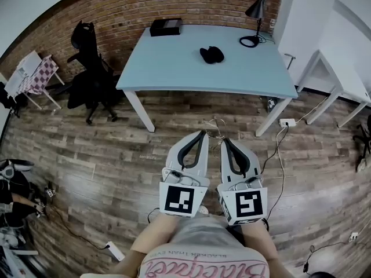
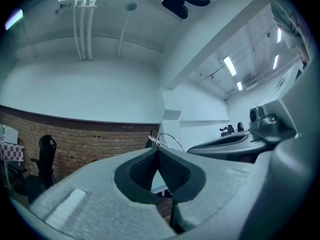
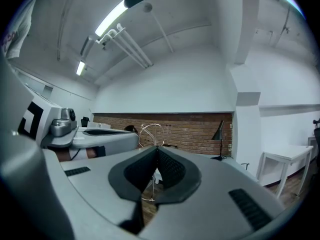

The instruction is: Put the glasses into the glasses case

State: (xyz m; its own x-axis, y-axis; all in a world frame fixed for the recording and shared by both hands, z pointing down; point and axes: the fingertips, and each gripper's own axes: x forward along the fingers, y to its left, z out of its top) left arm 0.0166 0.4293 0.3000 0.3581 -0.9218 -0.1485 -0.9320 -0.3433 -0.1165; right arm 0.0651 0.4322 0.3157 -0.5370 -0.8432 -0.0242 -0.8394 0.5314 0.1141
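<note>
Left tongs (image 1: 202, 134) and right tongs (image 1: 225, 141) side by side at the person's waist, both clamped tight on thin wire glasses (image 3: 151, 134), over the wood floor (image 1: 104, 155), dark case (image 1: 211, 54) well off on the blue counter (image 1: 168, 62)

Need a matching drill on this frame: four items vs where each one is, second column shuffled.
1 glasses
2 glasses case
3 desk lamp
4 office chair

A on the floor, left of the table
B far right corner of the table
C pinched by the left gripper and right gripper
D around the middle of the table

Pairs: 1-C, 2-D, 3-B, 4-A
</note>
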